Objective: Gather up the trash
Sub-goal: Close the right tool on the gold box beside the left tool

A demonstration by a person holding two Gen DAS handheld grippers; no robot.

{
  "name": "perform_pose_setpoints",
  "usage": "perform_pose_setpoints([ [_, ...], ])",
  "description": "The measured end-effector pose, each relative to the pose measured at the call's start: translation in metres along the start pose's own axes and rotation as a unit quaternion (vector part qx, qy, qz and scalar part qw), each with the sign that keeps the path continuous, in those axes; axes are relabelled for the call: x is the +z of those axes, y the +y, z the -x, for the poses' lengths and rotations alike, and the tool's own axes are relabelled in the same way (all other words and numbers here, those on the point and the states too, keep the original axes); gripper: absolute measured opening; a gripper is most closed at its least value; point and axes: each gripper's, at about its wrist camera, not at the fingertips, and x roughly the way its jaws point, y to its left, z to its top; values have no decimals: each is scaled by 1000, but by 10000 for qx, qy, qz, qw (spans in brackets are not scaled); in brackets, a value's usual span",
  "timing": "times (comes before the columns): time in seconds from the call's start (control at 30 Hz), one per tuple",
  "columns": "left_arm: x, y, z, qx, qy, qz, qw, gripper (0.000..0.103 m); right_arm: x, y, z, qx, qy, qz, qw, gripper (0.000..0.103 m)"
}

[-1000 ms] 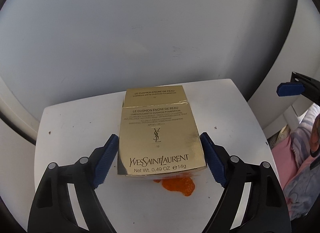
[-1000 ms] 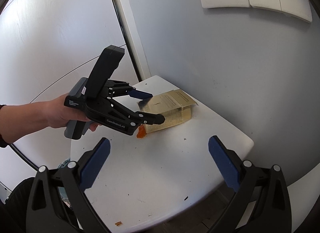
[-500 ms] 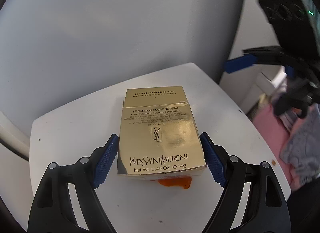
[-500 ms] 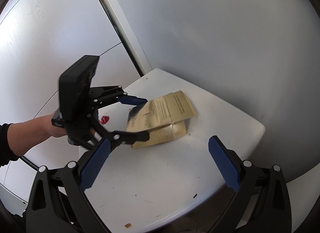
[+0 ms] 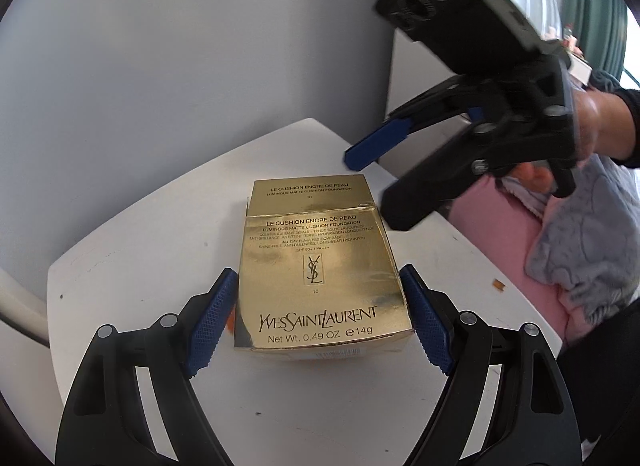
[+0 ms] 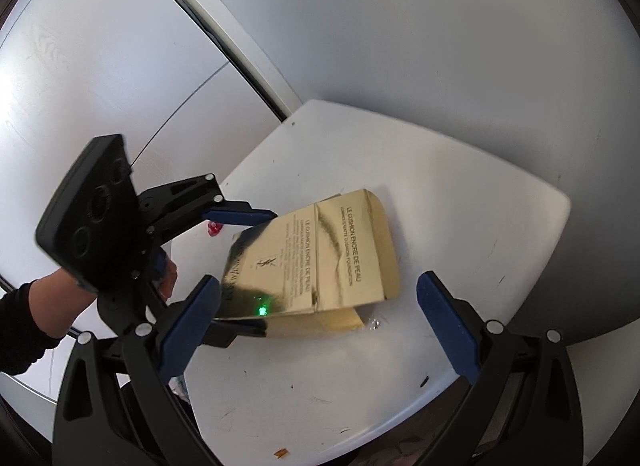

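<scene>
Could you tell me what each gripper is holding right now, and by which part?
The left gripper clamps the gold box by its two sides; the right gripper holds nothing.

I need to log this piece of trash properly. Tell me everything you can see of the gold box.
The gold box is shiny, mirror-like foil cardboard, creased and dented, printed in black: "Le Cushion Encre de Peau", a YSL logo, "YvesSaintLaurent, Net Wt. 0.49 oz 14g". Its far end flap stands open. It is clamped by its two sides between the blue pads of the left gripper, its printed face up, over the white table. Whether it is lifted clear of the table cannot be told.
</scene>
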Motion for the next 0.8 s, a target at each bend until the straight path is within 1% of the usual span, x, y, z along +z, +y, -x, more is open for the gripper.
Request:
perform_pose_setpoints([
  [0.07,-1,-5,-1,0,-3,-81,10000,79,0,-3,-3,82,48,-94,9999,95],
  [0.1,-2,-7,-2,-15,-3,-110,9999,79,0,-4,-4,138,60,-125,9998,92],
  [0.13,-2,-9,-2,-30,1,-121,9999,79,-1,-4,-6,156,73,-139,9998,78],
  [0.17,-4,-10,-3,-7,16,-144,9999,79,-1,-5,-8,130,84,-149,9998,72],
  [0.2,-5,-10,-1,-6,26,-145,9999,79,-1,-5,-8,128,75,-162,9998,71],
  [0.27,-8,-9,3,-1,12,-120,9999,79,-2,-6,-9,165,111,-183,9996,63],
  [0.3,-8,-10,4,9,2,-118,9999,79,-3,-6,-8,159,117,-177,9996,62],
  [0.33,-8,-11,5,18,-4,-122,9999,79,-4,-6,-8,150,122,-185,9996,58],
  [0.37,-9,-12,9,39,-16,-137,9999,79,-5,-6,-8,137,133,-183,9996,52],
  [0.57,-13,-19,16,119,43,-218,9997,79,-10,-6,-4,106,173,-169,9997,40],
  [0.67,-16,-21,17,130,64,-172,9997,79,-11,-3,-4,38,171,-117,9998,37],
  [0.8,-15,-24,22,163,58,-145,9997,79,-8,2,-7,55,166,-85,9998,37],
])
